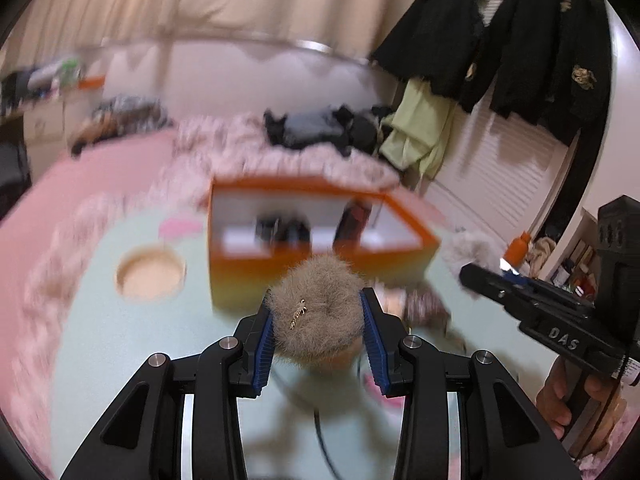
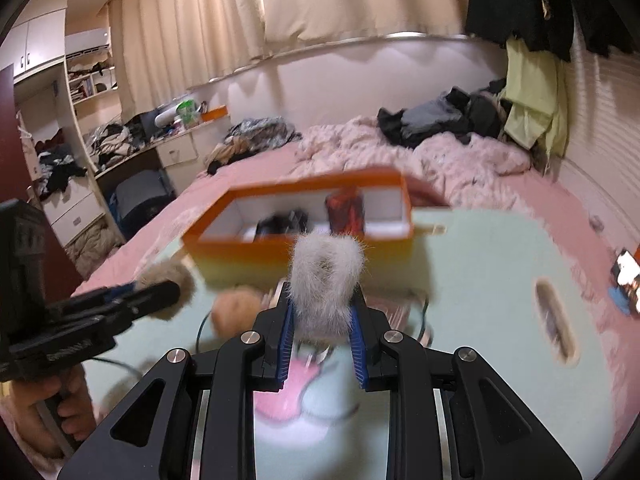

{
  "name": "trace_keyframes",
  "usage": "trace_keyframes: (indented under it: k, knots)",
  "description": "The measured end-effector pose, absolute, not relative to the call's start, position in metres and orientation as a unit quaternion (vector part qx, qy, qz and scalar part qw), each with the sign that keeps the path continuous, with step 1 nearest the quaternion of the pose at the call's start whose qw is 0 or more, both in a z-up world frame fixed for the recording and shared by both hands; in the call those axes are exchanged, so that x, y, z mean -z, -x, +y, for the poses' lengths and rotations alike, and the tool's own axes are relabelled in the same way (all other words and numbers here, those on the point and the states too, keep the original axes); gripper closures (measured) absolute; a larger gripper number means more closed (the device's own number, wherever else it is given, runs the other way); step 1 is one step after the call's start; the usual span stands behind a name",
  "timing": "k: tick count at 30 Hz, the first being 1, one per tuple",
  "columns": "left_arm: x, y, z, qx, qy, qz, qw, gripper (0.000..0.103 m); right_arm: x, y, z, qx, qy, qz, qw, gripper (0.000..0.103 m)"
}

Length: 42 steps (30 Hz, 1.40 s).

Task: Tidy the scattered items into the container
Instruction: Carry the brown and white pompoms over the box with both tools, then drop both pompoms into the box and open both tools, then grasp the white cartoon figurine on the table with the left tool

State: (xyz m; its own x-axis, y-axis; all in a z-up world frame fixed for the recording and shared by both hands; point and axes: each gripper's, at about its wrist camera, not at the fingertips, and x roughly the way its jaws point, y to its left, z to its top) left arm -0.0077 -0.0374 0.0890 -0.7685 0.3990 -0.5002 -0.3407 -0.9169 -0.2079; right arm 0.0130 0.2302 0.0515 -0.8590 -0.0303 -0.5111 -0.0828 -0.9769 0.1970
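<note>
Two handheld grippers each carry a furry scrunchie toward an open orange cardboard box (image 1: 320, 276).
The left gripper (image 1: 318, 326), jaws partly closed, pinches the beige scrunchie (image 1: 316, 312); the right gripper (image 2: 322, 320), nearly closed, pinches the grey scrunchie (image 2: 326, 276); the box lies just ahead of both.

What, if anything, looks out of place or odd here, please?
Nothing is spilled or damaged. The orange box sits upright and open. Each gripper holds a furry scrunchie: left gripper a tan one, right gripper a grey one.

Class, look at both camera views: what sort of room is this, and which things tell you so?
Most likely a lived-in bedroom: a bed with a rumpled pink duvet, black jackets hanging by a louvred door, and curtains.
</note>
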Motion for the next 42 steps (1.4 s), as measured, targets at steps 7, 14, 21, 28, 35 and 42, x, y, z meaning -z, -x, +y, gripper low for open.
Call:
trace_keyframes:
  k: [7, 14, 21, 28, 35, 42]
  knots:
    - [-0.102, 0.091, -0.022, -0.925, 0.309, -0.078, 0.209, 0.065, -0.065, 0.055, 0.253, -0.949, 0.282, 0.137, 0.024, 0.077]
    - [-0.07, 0.154, -0.015, -0.885, 0.392, -0.135, 0.211, 0.064, -0.049, 0.118, 0.256, -0.929, 0.343, 0.133, 0.02, 0.076]
    - [-0.073, 0.147, -0.029, -0.892, 0.372, -0.168, 0.194, 0.038, -0.038, 0.14, 0.265, -0.907, 0.378, 0.187, -0.019, 0.064]
    - [-0.102, 0.107, -0.028, -0.922, 0.324, -0.114, 0.177, 0.026, -0.07, 0.084, 0.277, -0.937, 0.29, 0.192, 0.017, 0.031]
    - [-0.093, 0.047, 0.016, -0.914, 0.313, -0.027, 0.258, 0.034, -0.075, 0.03, 0.28, -0.944, 0.266, 0.19, 0.052, 0.031]
    - [-0.059, 0.03, 0.068, -0.908, 0.324, 0.091, 0.249, 0.046, -0.039, -0.014, 0.289, -0.936, 0.286, 0.192, 0.071, 0.031]
